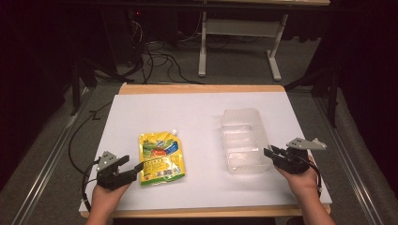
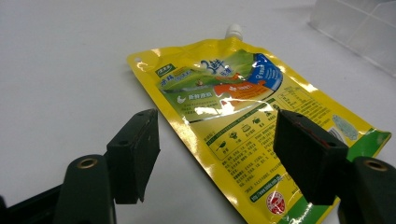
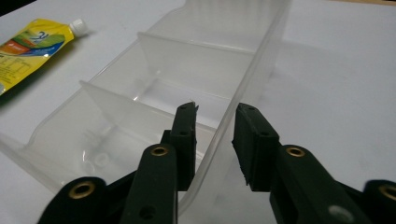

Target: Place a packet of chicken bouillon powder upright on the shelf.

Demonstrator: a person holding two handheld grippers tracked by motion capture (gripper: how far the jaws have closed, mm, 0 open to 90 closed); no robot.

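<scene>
My left gripper [image 2: 217, 154] is spread wide over the near end of the yellow pouch [image 1: 161, 158], which lies flat on the white table [image 1: 197, 112], presumably for pickup. My right gripper [image 3: 214, 140] straddles the clear tray's [image 1: 241, 140] side wall, 1 jaw inside, not yet clamped, likely to steady it.

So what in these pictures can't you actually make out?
- The pouch: its small print is too fine to read in the left gripper view; the right-hand pad covers part of it.
- The clear tray: its near end is cut off by the bottom edge of the right gripper view.
- The right claw: it straddles the tray's wall, but whether the pads touch it is unclear.
- Under the far desk, high view: too dark.
</scene>
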